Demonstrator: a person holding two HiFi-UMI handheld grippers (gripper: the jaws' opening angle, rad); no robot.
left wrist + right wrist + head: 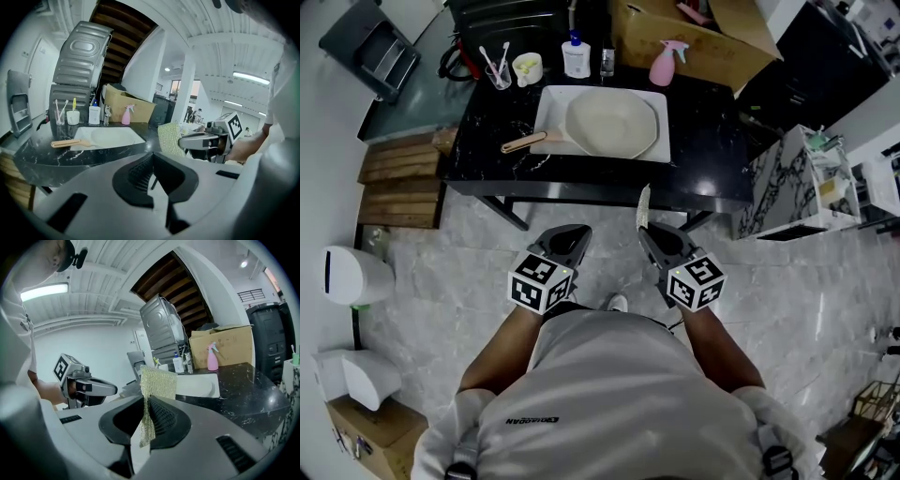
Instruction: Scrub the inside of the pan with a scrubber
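The right hand-held gripper [146, 401] clamps the pale-green mesh scrubber [157, 382], probably light and floppy, by its edge; the left hand-held gripper [152, 159] is closed, empty.

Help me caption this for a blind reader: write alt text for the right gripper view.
The right gripper is shut on an upright mesh scrubber. Beyond stands a black counter with a white tray and pink spray bottle.
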